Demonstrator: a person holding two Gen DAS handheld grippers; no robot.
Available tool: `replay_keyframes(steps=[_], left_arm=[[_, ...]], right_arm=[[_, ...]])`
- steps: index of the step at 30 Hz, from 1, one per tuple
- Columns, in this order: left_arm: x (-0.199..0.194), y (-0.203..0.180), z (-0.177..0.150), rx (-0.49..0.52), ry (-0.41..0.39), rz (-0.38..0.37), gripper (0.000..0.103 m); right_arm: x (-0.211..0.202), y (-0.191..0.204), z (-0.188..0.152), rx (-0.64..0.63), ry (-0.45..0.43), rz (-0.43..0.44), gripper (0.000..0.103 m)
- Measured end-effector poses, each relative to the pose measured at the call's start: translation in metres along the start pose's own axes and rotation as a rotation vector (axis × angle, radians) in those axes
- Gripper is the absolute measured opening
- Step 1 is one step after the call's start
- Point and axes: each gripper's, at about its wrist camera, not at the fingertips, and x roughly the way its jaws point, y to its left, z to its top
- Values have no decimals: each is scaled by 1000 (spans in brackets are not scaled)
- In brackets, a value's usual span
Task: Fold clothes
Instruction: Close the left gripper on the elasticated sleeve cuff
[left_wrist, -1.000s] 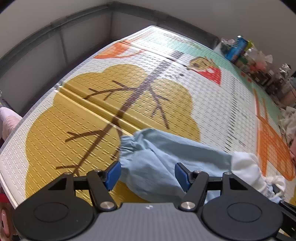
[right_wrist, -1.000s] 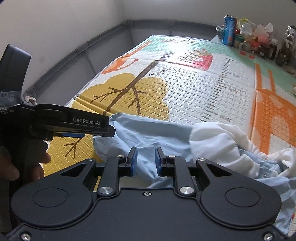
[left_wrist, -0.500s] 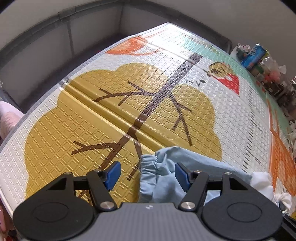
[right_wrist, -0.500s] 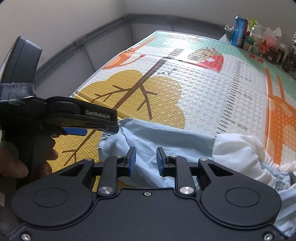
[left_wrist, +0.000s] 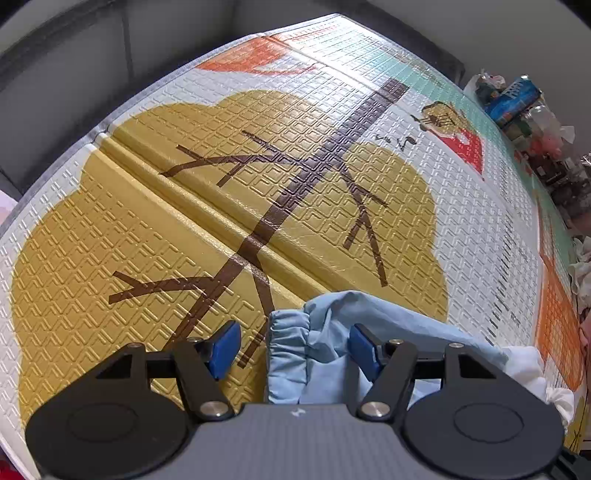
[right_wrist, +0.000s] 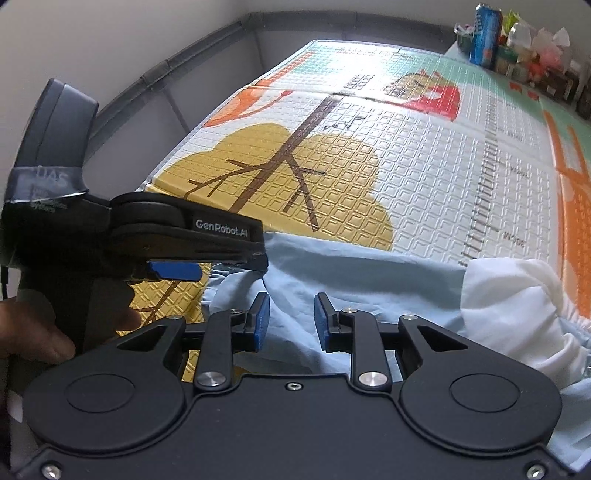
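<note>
One blue garment (left_wrist: 369, 325) with a white part (right_wrist: 517, 310) is seen on the near mat (left_wrist: 184, 229), under two spread, empty grippers, left (left_wrist: 291, 345) and right (right_wrist: 291, 319), its right end cut off.

A padded play mat (left_wrist: 332, 155) printed with a mustard-yellow tree (right_wrist: 295, 173) (brown trunk and branches) fills the floor, bordered by a grey rail (right_wrist: 177, 66) below pale walls (right_wrist: 110, 33). Cans and clutter (right_wrist: 517, 40) crowd the far corner.

"GenRobot.AI" on left hand-held gripper (right_wrist: 236, 258)
</note>
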Motion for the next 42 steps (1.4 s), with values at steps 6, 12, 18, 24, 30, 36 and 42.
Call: replay_keyframes(steps=[6, 12, 18, 24, 30, 36, 42], left_arm=[[5, 0, 3, -16, 10, -20, 69], [7, -6, 5, 2, 20, -40, 69], [9, -10, 4, 20, 38, -55, 77], [10, -13, 3, 34, 60, -70, 79], [10, -17, 1, 64, 69, -67, 80], [5, -11, 1, 34, 57, -91, 71], [-3, -7, 3, 22, 51, -86, 45]], right_arm=[[7, 3, 2, 1, 14, 17, 29], [12, 4, 3, 14, 32, 33, 37], [18, 1, 5, 56, 65, 68, 44], [19, -8, 7, 107, 78, 75, 57], [22, -5, 7, 95, 90, 67, 60], [27, -2, 3, 67, 99, 32, 54], [31, -4, -1, 80, 121, 43, 48]])
